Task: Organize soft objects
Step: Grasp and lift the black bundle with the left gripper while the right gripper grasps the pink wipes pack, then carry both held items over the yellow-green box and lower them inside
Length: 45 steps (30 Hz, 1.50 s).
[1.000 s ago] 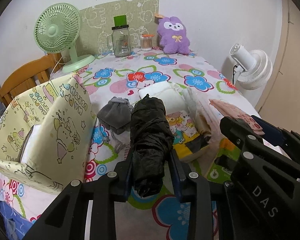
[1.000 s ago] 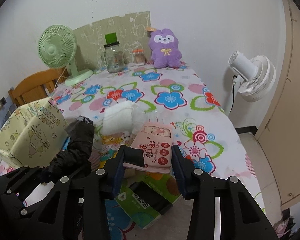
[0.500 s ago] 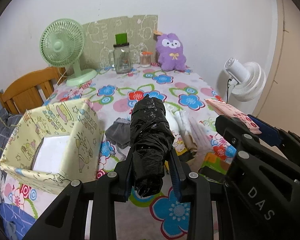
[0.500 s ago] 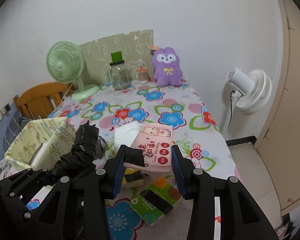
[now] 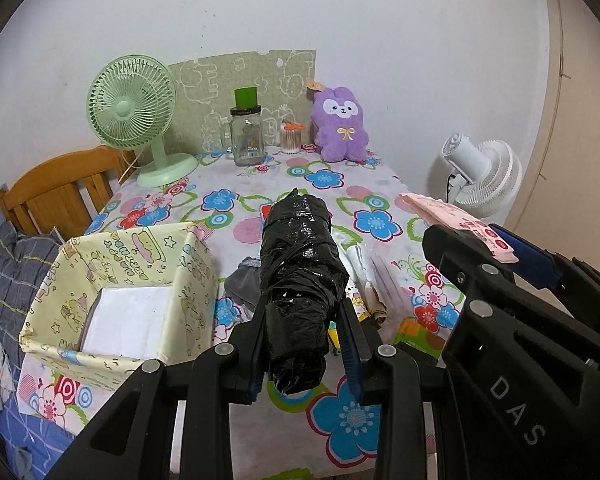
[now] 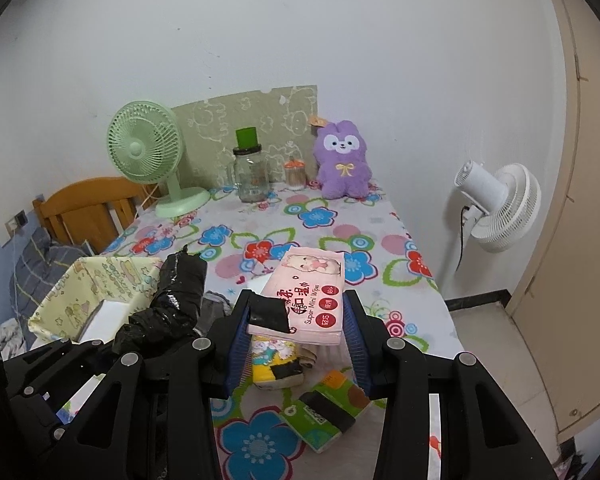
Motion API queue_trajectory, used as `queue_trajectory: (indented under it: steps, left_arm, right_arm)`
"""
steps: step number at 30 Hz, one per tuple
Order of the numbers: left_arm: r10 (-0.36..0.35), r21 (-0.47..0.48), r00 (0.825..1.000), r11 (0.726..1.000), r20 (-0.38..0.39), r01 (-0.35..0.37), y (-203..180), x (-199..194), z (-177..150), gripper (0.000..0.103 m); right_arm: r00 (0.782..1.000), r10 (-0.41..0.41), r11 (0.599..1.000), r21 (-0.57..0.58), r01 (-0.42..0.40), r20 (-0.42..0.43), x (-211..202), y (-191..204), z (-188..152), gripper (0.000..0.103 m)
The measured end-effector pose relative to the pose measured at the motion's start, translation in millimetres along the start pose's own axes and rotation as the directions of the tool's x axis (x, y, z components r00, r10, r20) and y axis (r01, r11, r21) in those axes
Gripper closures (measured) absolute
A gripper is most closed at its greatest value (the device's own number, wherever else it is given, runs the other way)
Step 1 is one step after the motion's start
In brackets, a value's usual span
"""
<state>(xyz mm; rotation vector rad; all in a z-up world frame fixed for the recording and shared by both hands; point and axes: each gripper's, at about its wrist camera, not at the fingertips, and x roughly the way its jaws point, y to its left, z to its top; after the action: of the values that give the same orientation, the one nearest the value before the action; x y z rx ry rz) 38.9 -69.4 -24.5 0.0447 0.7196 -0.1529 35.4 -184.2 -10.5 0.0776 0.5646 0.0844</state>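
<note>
Plain white wall (image 6: 300, 32) behind a table in a floral cloth (image 6: 340, 236), wooden chair (image 6: 88, 208) left, beige door (image 6: 580, 200) (right), white standing fan (image 6: 500, 208)

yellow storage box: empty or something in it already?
Not empty. The yellow storage box is open-topped and a flat white item lies on its bottom; what that item is, cannot tell.

Glossy crinkled black plastic bundle (image 5: 298, 280), smooth pink plastic wipes pack (image 6: 306, 296), matt printed tablecloth (image 5: 340, 184), wooden chair (image 5: 56, 196)
</note>
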Motion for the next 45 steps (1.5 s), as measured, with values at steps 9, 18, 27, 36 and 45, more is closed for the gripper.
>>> queue_trajectory:
  steps: [9, 18, 27, 36, 45]
  left_arm:
    - [0.023, -0.007, 0.999, 1.0, 0.023, -0.023, 21.4, -8.6, 5.7, 0.071]
    - [0.057, -0.02, 0.998, 0.998, 0.032, -0.056, 48.4, -11.7, 11.7, 0.071]
    - [0.087, -0.037, 0.996, 0.996, 0.028, -0.086, 78.8, -10.3, 14.7, 0.071]
    - [0.113, -0.056, 0.994, 0.992, -0.007, -0.113, 113.8, 2.4, 11.5, 0.071]
    - [0.134, -0.071, 0.989, 0.988, -0.061, -0.139, 149.0, 17.9, 5.3, 0.071]
  right_arm:
    - [0.999, 0.042, 0.999, -0.029, -0.041, 0.009, -2.8, 27.0, 9.0, 0.056]
    - [0.996, 0.09, 0.995, -0.045, -0.09, -0.002, 6.1, 56.9, 18.5, 0.056]
    - [0.99, 0.14, 0.988, -0.07, -0.141, -0.016, 20.3, 87.8, 25.7, 0.056]
    - [0.977, 0.203, 0.974, -0.088, -0.207, -0.06, 43.2, 119.7, 25.1, 0.056]
    - [0.963, 0.248, 0.959, -0.111, -0.26, -0.106, 66.1, 151.0, 20.2, 0.056]
